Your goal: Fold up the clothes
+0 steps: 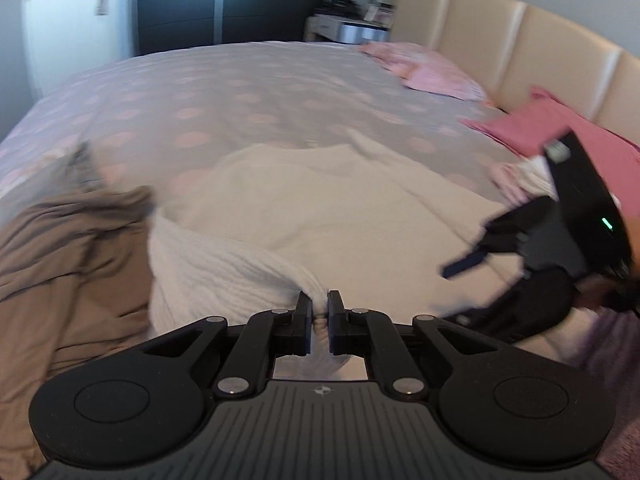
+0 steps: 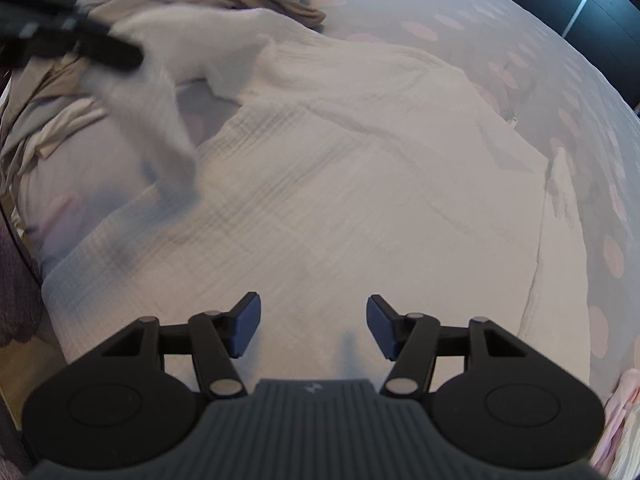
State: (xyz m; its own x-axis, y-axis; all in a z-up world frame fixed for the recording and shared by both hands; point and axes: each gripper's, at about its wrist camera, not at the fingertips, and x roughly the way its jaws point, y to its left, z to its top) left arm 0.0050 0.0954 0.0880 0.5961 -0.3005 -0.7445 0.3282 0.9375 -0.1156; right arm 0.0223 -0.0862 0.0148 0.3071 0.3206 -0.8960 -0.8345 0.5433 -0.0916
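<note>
Across the middle of the bed (image 1: 240,92), on its grey cover with pink dots, lay a cream crinkled garment (image 1: 320,208), spread mostly flat. The left gripper (image 1: 319,316) had its two fingers pressed together on a bunched fold of that garment's near edge, lifting the cloth into a ridge. From the right wrist view, the same cream garment (image 2: 360,184) filled the frame, and the right gripper (image 2: 314,328) hovered just above it with its fingers wide apart, holding nothing. A brown garment (image 1: 68,256) sat crumpled just beside the cream one, touching it on the left. Pink folded clothes (image 1: 560,128) rested near the beige headboard (image 1: 500,40). A dark wardrobe (image 1: 224,4) stood beyond the bed.
</note>
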